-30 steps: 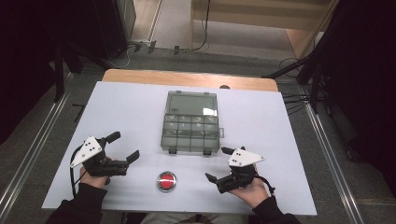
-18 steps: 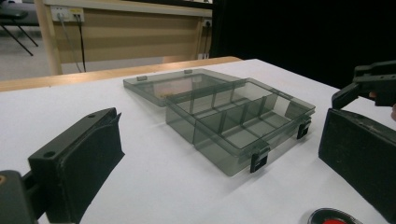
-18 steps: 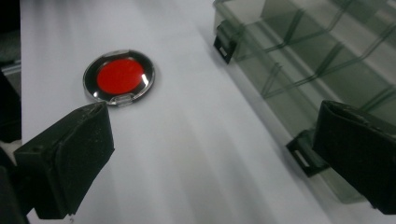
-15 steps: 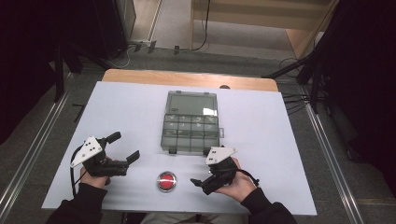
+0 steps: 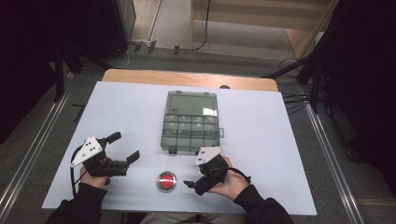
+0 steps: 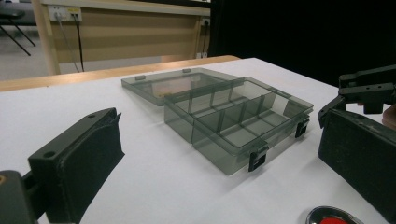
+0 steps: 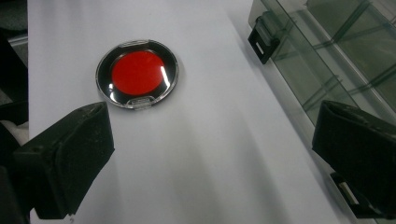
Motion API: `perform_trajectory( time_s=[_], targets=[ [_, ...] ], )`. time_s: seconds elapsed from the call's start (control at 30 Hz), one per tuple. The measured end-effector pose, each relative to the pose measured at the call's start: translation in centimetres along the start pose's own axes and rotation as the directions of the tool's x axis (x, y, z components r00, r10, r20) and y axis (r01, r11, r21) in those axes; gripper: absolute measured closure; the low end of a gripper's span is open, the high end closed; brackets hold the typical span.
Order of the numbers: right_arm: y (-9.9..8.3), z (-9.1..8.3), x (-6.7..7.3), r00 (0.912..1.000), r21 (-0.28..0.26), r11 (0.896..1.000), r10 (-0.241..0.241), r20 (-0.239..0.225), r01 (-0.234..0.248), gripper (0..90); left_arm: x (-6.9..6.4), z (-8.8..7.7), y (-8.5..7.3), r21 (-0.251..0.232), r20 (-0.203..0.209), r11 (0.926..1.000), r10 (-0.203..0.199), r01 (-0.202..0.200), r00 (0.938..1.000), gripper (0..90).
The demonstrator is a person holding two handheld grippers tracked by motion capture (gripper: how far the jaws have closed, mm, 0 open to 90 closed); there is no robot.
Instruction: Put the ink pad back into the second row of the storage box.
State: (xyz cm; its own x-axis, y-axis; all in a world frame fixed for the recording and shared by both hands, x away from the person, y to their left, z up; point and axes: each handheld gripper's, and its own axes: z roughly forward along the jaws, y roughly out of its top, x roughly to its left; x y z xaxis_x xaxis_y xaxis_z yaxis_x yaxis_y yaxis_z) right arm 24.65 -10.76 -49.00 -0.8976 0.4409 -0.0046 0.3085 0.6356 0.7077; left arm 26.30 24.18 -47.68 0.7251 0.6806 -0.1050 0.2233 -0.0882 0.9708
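Observation:
A round case with a red centre and black rim (image 5: 166, 181) lies flat near the table's front edge; it shows close up in the right gripper view (image 7: 138, 73). My right gripper (image 5: 194, 176) is just to its right, turned toward it, open and holding nothing (image 7: 212, 121). Behind them sits a smoky clear compartment box (image 5: 191, 122), lid laid open toward the far side, its compartments looking empty (image 6: 238, 116). My left gripper (image 5: 125, 147) rests at the front left, open and empty (image 6: 215, 154), pointing toward the box.
The white table top (image 5: 280, 140) has bare room on both sides of the box. The box's black latches (image 7: 262, 39) face the front edge. A wooden edge (image 5: 187, 78) runs along the far side, with floor and cables beyond.
My right gripper has moved left along the front edge and turned toward the red round case. The left gripper has stayed put.

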Motion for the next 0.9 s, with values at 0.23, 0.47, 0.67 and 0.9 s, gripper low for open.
perform_trajectory(
  time_s=[0.23, 0.47, 0.67, 0.9],
  targets=[
    [1.0, 0.7, 0.4, 0.9992, 0.034, 0.999, -0.027, -0.03, 0.028, 0.0, 0.0, 0.0, 0.0, 0.001, 0.0, 1.0, 0.002, -0.002, 1.0, 0.0],
    [2.4, 1.7, 0.8, 0.9964, 0.063, 0.996, -0.062, -0.057, 0.066, 0.0, 0.0, 0.0, 0.0, 0.001, 0.002, 1.0, 0.001, -0.001, 1.0, 0.0],
    [3.0, 2.5, 1.0, 0.9945, 0.079, 0.994, -0.072, -0.076, 0.078, 0.0, 0.0, 0.0, 0.0, -0.002, 0.003, 1.0, 0.001, -0.001, 1.0, 0.0],
    [3.6, 3.4, 1.3, 0.9925, 0.087, 0.992, -0.082, -0.09, 0.09, 0.0, 0.0, -0.1, 0.0, -0.002, 0.003, 1.0, 0.002, -0.002, 1.0, 0.0]
  ],
)
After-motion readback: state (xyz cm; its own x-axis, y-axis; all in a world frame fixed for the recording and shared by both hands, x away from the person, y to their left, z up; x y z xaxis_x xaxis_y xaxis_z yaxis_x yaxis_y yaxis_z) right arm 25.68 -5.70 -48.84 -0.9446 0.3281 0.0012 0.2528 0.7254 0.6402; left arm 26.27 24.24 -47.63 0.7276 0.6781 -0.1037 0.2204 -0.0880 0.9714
